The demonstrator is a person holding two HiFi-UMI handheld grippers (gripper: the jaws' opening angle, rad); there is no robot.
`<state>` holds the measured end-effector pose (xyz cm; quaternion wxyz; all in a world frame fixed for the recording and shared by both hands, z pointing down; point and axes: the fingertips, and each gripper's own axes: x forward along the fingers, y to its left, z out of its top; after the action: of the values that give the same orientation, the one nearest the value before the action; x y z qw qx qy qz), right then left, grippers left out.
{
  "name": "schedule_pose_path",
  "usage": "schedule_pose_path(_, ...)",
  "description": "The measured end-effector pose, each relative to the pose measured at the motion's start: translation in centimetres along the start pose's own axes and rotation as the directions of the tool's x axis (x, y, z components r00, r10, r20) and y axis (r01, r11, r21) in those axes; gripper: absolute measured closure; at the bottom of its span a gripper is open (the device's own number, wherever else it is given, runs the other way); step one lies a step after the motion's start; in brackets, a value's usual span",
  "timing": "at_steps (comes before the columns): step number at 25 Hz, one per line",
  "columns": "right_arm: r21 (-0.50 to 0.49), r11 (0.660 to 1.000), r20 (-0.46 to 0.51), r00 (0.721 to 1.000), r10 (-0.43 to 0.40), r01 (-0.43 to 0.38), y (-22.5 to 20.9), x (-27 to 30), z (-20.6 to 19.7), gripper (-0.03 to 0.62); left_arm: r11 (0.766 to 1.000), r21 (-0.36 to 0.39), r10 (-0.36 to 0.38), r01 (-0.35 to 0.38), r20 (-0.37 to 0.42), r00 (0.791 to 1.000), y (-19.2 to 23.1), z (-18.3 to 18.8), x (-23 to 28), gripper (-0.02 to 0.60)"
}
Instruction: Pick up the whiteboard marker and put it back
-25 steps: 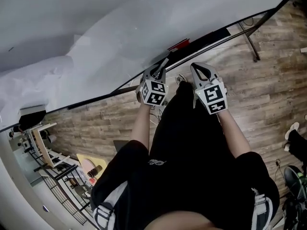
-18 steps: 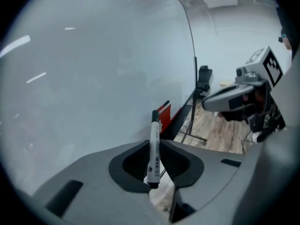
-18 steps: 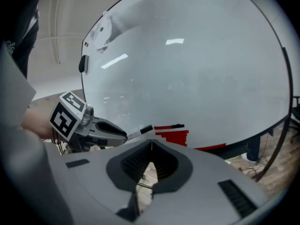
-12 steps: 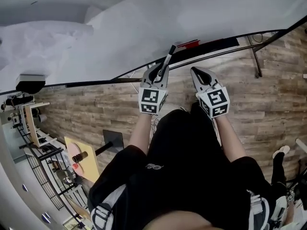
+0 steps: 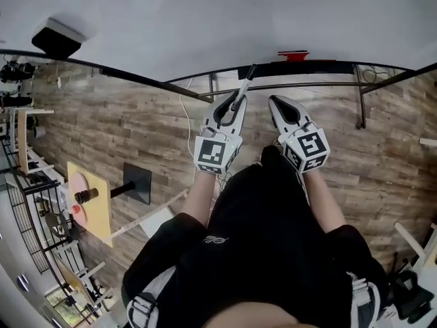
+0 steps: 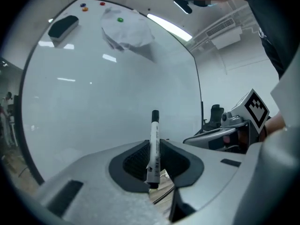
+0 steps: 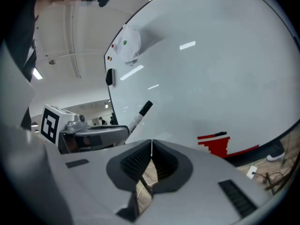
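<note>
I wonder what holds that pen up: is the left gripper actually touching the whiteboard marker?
Touching. In the left gripper view, the left gripper is shut on the whiteboard marker, both pads pressing its barrel.

Brightly and evenly lit from a ceiling strip light (image 6: 169, 25) above the whiteboard (image 6: 93, 102), with soft white glare patches across the whiteboard. Heavy fisheye curving and dark vignetted corners. Mostly sharp, with faint shadows.

The wood-plank floor (image 5: 123, 132) carries a black stand leg (image 5: 360, 104), a white cable (image 5: 183, 115) and a square black base (image 5: 138, 183).
</note>
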<state>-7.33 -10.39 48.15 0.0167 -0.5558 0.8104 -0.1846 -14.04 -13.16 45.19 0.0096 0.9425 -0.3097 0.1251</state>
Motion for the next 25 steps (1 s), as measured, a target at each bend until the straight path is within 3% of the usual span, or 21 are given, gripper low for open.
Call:
schedule_pose_path(7,-0.051,0.998,-0.024,0.999,0.033,-0.034,5.8,-4.1,-0.1,0.589,0.996,-0.081,0.030,-0.022,0.110,0.993,-2.6,0.4,-7.7,0.514)
schedule_pose_path(12,-0.012,0.998,0.039,0.998,0.054,-0.054,8.4,-7.0,0.8,0.589,0.992,-0.126,0.003,0.017,0.161,0.987,-4.9,0.0,-10.2,0.514)
schedule_pose_path(14,0.030,0.992,0.062,0.990,0.124,-0.126,9.5,-7.7,1.3,0.576,0.992,-0.121,-0.017,0.040,0.183,0.983,-6.1,0.2,-10.3,0.513)
schedule_pose_path(16,0.126,0.969,0.098,0.975,0.200,-0.212,10.1,-8.3,2.2,0.455,0.994,-0.099,-0.035,0.055,0.198,0.980,-7.3,0.8,-10.1,0.514)
schedule_pose_path(19,0.246,0.934,0.147,0.963,0.228,-0.259,8.8,-9.3,3.4,0.448,0.993,-0.080,-0.063,0.083,0.221,0.973,-9.1,2.0,-9.3,0.514)
schedule_pose_path(25,0.288,0.916,0.147,0.959,0.244,-0.278,6.7,-11.3,4.7,0.448,0.988,-0.052,-0.125,0.143,0.251,0.960,-13.7,3.7,-7.1,0.514)
